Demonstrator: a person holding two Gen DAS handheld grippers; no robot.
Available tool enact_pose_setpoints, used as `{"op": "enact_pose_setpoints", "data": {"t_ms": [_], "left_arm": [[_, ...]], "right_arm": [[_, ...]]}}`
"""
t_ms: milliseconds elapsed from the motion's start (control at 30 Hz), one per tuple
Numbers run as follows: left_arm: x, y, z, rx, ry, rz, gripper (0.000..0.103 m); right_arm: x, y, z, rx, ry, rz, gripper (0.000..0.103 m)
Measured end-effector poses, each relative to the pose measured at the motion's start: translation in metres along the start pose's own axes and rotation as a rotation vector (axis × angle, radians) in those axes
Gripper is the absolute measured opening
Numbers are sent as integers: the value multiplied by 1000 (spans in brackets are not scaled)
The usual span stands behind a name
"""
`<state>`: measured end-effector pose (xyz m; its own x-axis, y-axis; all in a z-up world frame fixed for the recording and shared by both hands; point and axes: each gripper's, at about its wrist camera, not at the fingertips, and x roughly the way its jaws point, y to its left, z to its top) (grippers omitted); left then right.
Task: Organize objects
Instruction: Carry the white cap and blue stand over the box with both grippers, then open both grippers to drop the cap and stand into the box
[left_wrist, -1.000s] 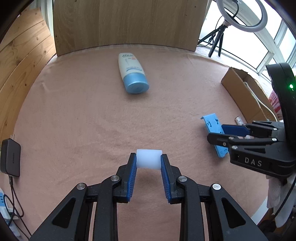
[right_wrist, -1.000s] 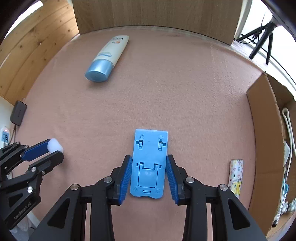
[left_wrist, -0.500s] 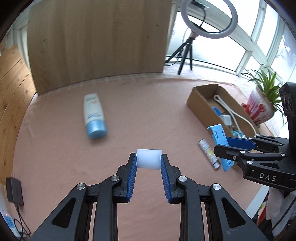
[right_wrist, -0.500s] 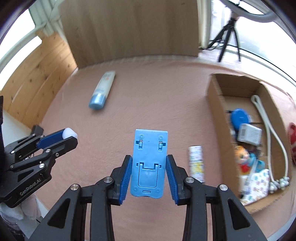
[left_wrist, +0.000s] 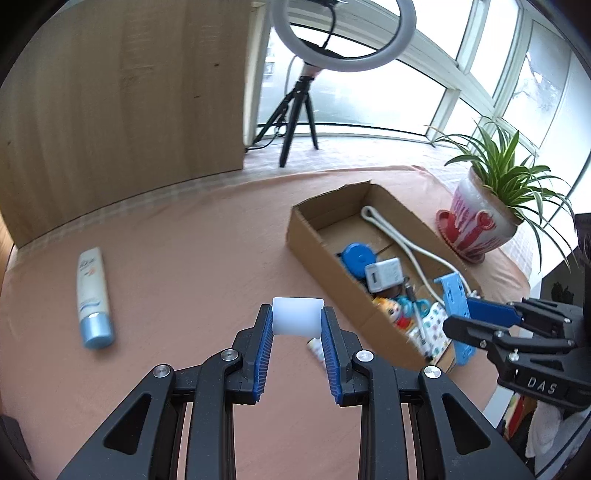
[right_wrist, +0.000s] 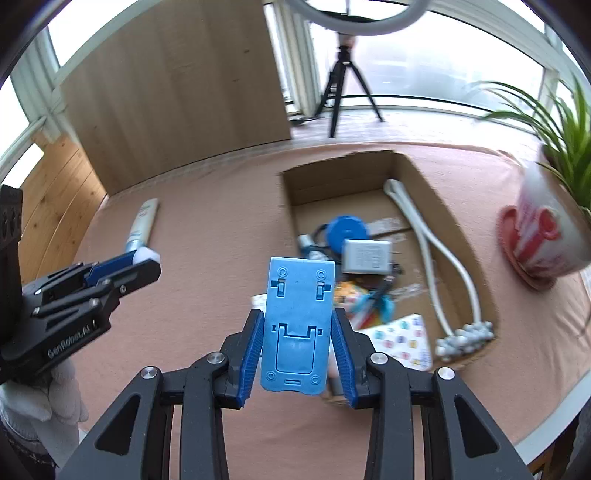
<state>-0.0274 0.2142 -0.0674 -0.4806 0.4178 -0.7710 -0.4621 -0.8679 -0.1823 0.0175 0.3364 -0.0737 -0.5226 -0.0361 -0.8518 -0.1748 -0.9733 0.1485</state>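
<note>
While the left gripper (left_wrist: 297, 325) clamps a white cap (left_wrist: 296, 316) and the right gripper (right_wrist: 298, 341) a blue phone stand (right_wrist: 297, 328), either may miss the crowded cardboard box (right_wrist: 448, 210) at frame right.

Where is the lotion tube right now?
The lotion tube lies flat on the pink cloth, at the left in both views, away from the cardboard box.

Bright daylight floods through blown-out windows (left_wrist: 424, 92); motion blur, fisheye-warped dark edges.

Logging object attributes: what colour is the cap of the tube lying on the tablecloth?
Light blue, on a white tube; the left wrist view shows it best.
</note>
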Motion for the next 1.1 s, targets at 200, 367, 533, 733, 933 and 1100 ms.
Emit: {"op": "enact_pose_setpoints", "data": {"t_ms": [200, 367, 533, 733, 933, 1100], "left_arm": [[24, -28, 25, 31, 4, -33, 28], [45, -48, 39, 55, 20, -43, 28], [63, -62, 46, 73, 37, -50, 28], [83, -72, 51, 88, 60, -45, 28], [96, -79, 56, 94, 71, -37, 28], [93, -81, 58, 99, 57, -61, 68]], "right_arm": [[-4, -28, -2, 39, -11, -34, 34], [-2, -45, -4, 59, -6, -47, 34], [1, -56, -5, 71, 2, -52, 34], [5, -63, -6, 69, 15, -59, 34], [9, -68, -6, 77, 25, -58, 34], [10, -72, -7, 46, 25, -52, 34]]}}
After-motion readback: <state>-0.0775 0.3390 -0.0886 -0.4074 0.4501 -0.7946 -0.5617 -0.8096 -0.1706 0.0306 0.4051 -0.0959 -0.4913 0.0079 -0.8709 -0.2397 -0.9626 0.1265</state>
